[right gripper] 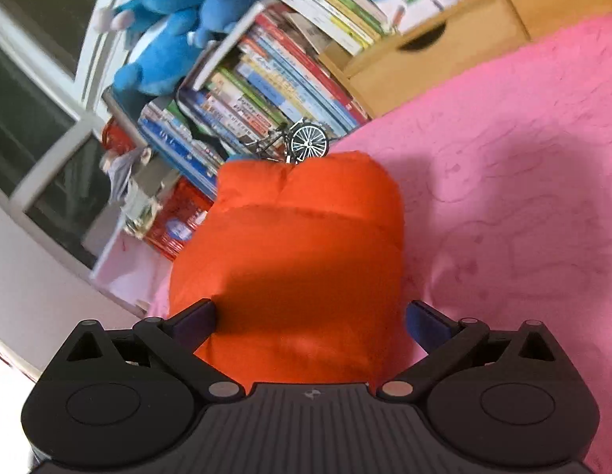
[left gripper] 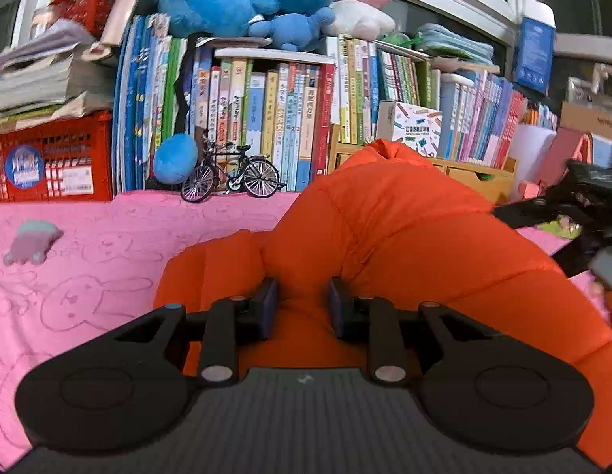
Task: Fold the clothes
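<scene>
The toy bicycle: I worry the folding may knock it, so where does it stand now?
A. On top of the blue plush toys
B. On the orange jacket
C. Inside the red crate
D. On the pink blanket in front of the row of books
D: in the left wrist view the toy bicycle stands at the far edge of the pink blanket, right in front of the row of books, beyond the orange jacket.

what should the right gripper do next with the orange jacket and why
Probably close the right gripper: its fingers stand wide apart around the orange jacket, not pinching it, while the left gripper already clamps a fold over the pink blanket.
</scene>
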`<state>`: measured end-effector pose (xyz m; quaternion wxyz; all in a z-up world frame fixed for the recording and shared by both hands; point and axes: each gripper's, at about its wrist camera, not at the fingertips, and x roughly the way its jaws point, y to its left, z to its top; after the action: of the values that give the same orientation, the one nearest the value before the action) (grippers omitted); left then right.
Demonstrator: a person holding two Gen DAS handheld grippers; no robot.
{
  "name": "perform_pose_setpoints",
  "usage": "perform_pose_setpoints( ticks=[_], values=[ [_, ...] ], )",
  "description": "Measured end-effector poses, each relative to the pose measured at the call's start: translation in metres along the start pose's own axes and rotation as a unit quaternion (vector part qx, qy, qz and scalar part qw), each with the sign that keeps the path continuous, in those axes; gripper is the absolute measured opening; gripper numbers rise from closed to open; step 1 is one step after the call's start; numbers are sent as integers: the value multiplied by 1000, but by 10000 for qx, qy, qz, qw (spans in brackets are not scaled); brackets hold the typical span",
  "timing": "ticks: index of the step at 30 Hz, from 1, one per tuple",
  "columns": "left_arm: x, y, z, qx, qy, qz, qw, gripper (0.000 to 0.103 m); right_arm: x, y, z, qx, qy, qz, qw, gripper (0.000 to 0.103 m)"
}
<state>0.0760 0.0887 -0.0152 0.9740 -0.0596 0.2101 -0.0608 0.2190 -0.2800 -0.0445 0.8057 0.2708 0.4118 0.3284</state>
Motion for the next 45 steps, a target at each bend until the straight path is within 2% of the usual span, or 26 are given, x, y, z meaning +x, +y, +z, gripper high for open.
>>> perform_pose_setpoints(
  ticks=[4,5,7,8,9,13,16,20,21,24,26,28,29,30,32,35,39,41,43,45],
  values=[
    [-30,28,8,-915,-76,-315,9953,29,15,-18,2,101,94,295,9995,103],
    [-30,34,8,-1075,-29,-357,9936,32,15,-21,1,71,117,365,9992,103],
    [-25,43,7,-1312,141,-394,9905,39,17,-29,0,97,186,504,9985,103],
    [-23,48,7,-1430,225,-413,9886,51,18,-32,1,120,207,574,9981,103],
    [-21,53,7,-1548,310,-431,9865,58,20,-36,1,143,227,644,9976,103],
    [-12,71,5,-2015,647,-504,9761,66,24,-34,6,-31,227,757,9969,103],
    [-5,85,5,-2361,898,-557,9660,75,29,-32,9,-132,270,793,9964,103],
    [12,103,-5,-3078,1207,-912,9393,82,31,-32,11,-223,316,828,9958,103],
    [16,107,-9,-3241,1269,-1030,9318,82,31,-32,11,-242,324,842,9956,103],
    [19,106,-8,-3272,1352,-1134,9283,81,32,-33,10,-275,313,874,9953,103],
    [21,108,-10,-3395,1407,-1244,9217,78,32,-33,10,-269,295,880,9953,103],
    [23,109,-12,-3503,1466,-1323,9156,64,32,-33,10,-250,259,871,9955,103],
    [24,109,-14,-3611,1479,-1381,9103,52,32,-33,9,-239,235,863,9957,103],
    [25,109,-17,-3739,1480,-1440,9042,45,31,-31,10,-221,155,836,9961,103],
    [23,105,-12,-3608,1399,-1360,9120,37,30,-26,11,-185,-5,780,9968,77],
    [29,100,12,-3211,1300,-1259,9296,29,28,-20,12,-131,-245,696,9972,69],
    [61,95,50,-2806,1117,-1191,9458,28,36,-26,38,231,-673,554,9959,69],
    [82,88,64,-2543,1021,-1079,9557,29,46,-38,54,427,-827,327,9951,77],
    [96,80,67,-2396,1135,-899,9600,34,52,-47,64,617,-891,75,9941,86],
    [92,73,63,-2242,1117,-790,9649,41,46,-47,62,480,-923,-26,9946,88]
  ],
)
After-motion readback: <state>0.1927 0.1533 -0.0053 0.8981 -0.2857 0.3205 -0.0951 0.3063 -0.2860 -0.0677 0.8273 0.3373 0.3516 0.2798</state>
